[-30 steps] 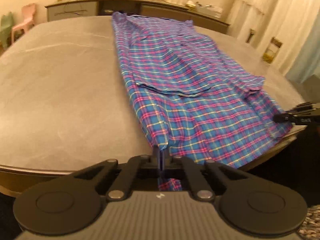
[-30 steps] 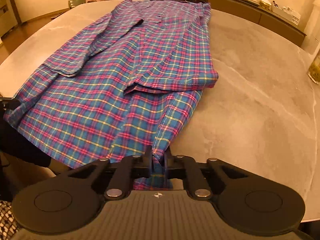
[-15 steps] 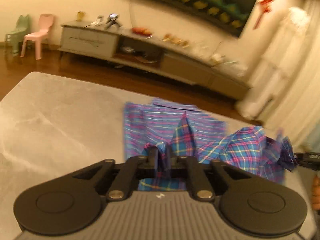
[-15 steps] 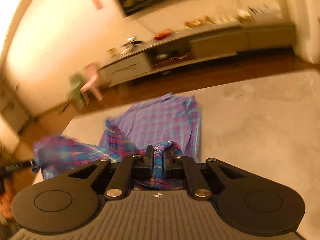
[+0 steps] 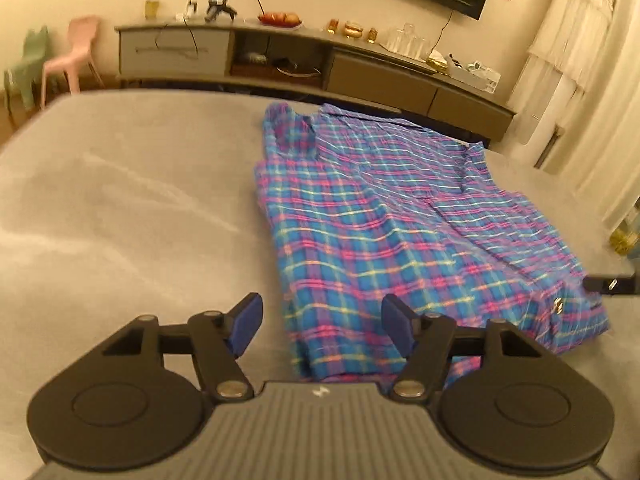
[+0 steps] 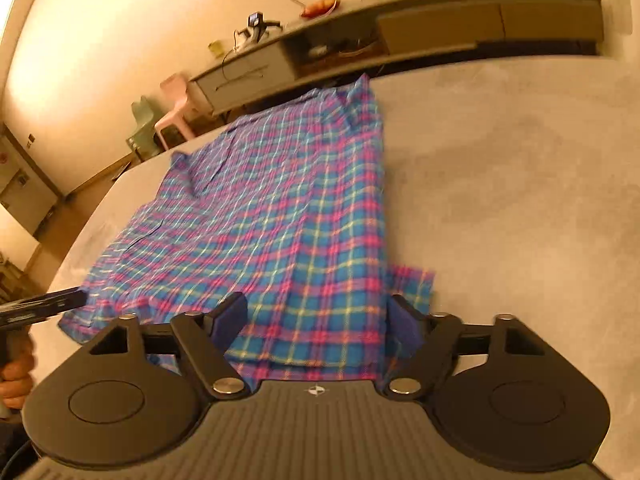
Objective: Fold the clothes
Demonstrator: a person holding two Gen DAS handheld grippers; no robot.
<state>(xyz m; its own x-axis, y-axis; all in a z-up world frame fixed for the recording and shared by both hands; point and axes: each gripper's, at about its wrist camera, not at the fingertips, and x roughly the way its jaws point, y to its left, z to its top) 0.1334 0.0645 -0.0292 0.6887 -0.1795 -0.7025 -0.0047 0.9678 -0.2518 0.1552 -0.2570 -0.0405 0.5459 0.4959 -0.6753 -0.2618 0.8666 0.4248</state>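
Warm yellowish light fills a living room with a long sideboard (image 5: 360, 76) against the far wall, and in the left wrist view a wide grey table (image 5: 120, 208) takes up most of the foreground. One plaid shirt (image 5: 380, 232) lies flat on it, doubled over on itself, with the collar end toward the sideboard and a folded near edge just under the camera. The left tool (image 5: 322, 322) hangs above that near edge with its two blue pads (image 5: 246, 322) spread wide and nothing between them; judging by the gap, it has no hold on the cloth. At the right border the dark tip of the other tool pokes in beside the shirt's far corner. Two small chairs, one pink (image 5: 76, 56) and one green, stand by the wall on the left.

From the right wrist view the same single shirt (image 6: 280, 216) runs away from the camera across the table (image 6: 520, 200), its upper layer lying over a lower one, a small flap of which sticks out at the right of the near edge. The right tool (image 6: 316, 324) sits low over that edge, fingers parted and empty, likewise released. Both tools are placed at the two near corners, which suits laying a fold down evenly. At the left border the left tool's tip and part of a hand (image 6: 16, 376) holding it show. Whether another fold is wanted cannot be settled from this.
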